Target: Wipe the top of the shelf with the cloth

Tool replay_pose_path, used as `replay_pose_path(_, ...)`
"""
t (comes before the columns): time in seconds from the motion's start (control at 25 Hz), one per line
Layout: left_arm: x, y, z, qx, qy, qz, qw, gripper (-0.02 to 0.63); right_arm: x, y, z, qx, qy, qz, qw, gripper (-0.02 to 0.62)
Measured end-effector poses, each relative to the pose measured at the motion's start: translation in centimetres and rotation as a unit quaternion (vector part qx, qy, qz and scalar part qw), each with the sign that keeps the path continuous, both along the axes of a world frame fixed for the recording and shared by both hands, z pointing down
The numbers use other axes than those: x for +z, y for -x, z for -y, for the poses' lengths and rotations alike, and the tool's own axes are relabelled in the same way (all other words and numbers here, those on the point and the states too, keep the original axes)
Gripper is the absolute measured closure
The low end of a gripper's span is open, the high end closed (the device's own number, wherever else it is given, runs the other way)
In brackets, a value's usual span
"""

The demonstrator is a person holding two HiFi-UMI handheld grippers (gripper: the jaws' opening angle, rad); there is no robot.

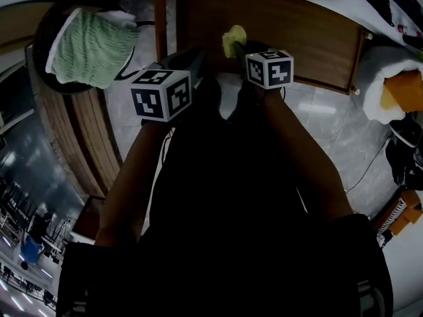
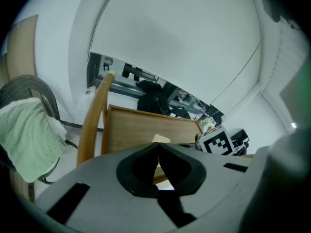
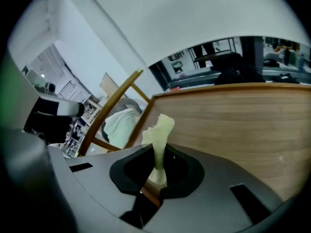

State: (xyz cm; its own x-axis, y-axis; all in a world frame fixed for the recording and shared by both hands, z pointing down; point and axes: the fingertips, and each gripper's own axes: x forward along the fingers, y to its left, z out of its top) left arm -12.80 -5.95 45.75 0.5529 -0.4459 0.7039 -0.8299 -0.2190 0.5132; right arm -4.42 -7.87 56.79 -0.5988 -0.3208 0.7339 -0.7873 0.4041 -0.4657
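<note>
A small yellow-green cloth (image 1: pixel 234 40) (image 3: pixel 158 132) sticks up from my right gripper (image 1: pixel 239 47) (image 3: pixel 156 157), which is shut on it. It hangs over the near edge of the brown wooden shelf top (image 1: pixel 284 28) (image 3: pixel 238 120). I cannot tell whether the cloth touches the wood. My left gripper (image 1: pixel 196 63) (image 2: pixel 158 147) is level with it on the left, its jaws shut with nothing between them. In the left gripper view the shelf top (image 2: pixel 146 127) lies ahead, and the right gripper's marker cube (image 2: pixel 217 141) shows at the right.
A light green towel (image 1: pixel 92 45) (image 2: pixel 24 140) (image 3: pixel 119 123) lies on a dark round seat at the left. A wooden pole (image 1: pixel 160 15) (image 2: pixel 92 125) rises beside the shelf's left edge. White and orange padding (image 1: pixel 396 84) sits at the right. A cable runs over the grey tiled floor (image 1: pixel 357 137).
</note>
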Motion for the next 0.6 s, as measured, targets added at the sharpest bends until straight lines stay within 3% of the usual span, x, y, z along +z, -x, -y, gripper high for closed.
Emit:
replay_pose_path(0.12, 0.2, 4.3, -0.6, -0.007, 0.003, 0.015, 0.9999, 0.595, 1.6, 7.2, -2.1, -0.048, 0.017, 0.018, 0.999, 0.548)
replay_pose_path(0.28, 1.4, 8.4, -1.3, -0.009, 0.014, 0.025, 0.9995, 0.595, 4.3, 13.1, -3.7, -0.095, 0.032, 0.003, 0.995, 0.546)
replay_pose_path(0.6, 2.4, 11.1, -2.5, 0.008, 0.029, 0.025, 0.9992, 0.595, 6.3, 16.1, -4.5, -0.191, 0.026, -0.103, 0.976, 0.546)
